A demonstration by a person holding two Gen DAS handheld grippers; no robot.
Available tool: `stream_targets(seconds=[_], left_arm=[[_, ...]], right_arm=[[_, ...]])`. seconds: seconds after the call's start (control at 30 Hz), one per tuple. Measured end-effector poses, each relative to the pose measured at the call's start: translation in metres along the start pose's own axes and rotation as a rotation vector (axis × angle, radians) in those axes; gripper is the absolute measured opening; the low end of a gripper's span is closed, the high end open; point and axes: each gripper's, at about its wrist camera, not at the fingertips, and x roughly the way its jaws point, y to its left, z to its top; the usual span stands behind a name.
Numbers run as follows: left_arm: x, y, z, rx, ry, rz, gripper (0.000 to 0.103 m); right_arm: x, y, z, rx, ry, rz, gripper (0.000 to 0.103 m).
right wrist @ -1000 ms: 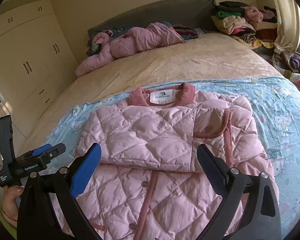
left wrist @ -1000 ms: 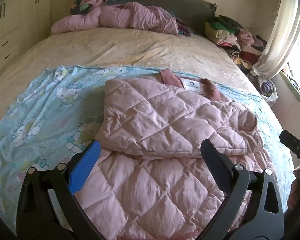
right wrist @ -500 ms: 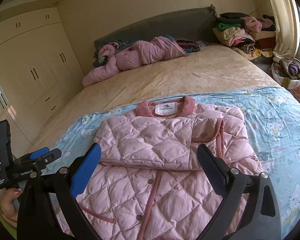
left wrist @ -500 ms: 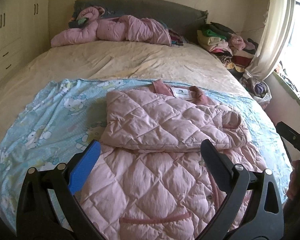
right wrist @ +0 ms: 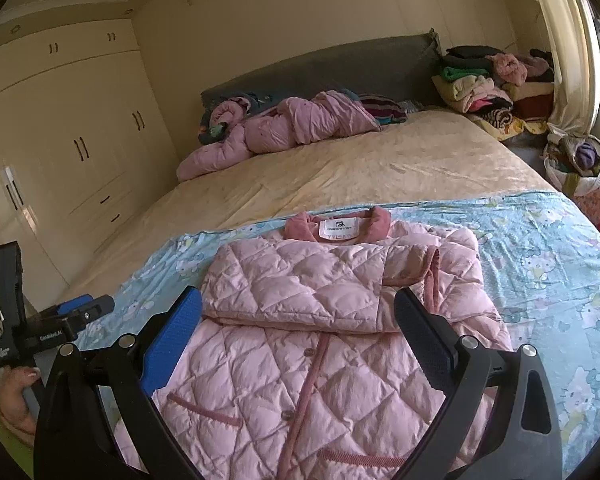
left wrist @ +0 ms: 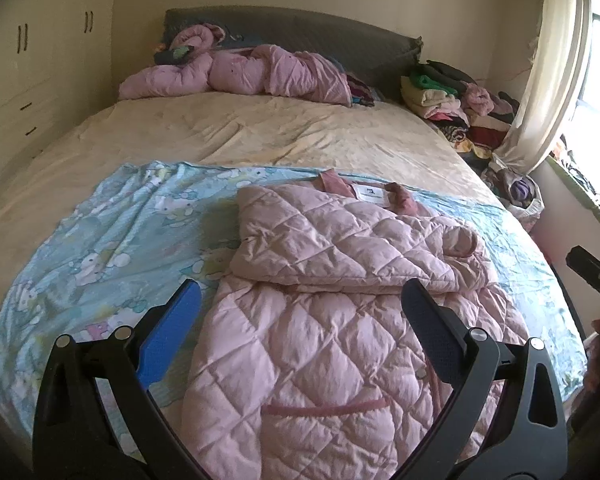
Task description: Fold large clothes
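A pink quilted jacket (right wrist: 332, 320) lies flat on a pale blue cartoon-print sheet (right wrist: 548, 264) spread over the near end of the bed (right wrist: 340, 176), collar and white label toward the headboard. Both sleeves are folded in across the chest, making a thick band over the upper half, while the buttoned front and the pockets below lie open to view. The right gripper (right wrist: 298, 328) hangs above the jacket's lower half, jaws spread wide and holding nothing. The left gripper (left wrist: 300, 316) hovers over the hem on the other side, likewise agape and empty. A bundled pink coat (left wrist: 240, 76) sits by the headboard, and a heap of folded clothes (right wrist: 492, 84) is stacked beside the curtain (left wrist: 540, 72)
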Motion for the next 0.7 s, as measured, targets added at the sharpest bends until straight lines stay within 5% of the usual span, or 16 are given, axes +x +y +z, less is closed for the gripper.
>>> stream_targets(seconds=[0.7], left_arm=[[-0.034, 0.004, -0.034, 0.028, -0.026, 0.042, 0.094]], right_arm=[[-0.056, -0.021, -0.026, -0.015, -0.028, -0.055, 0.096]])
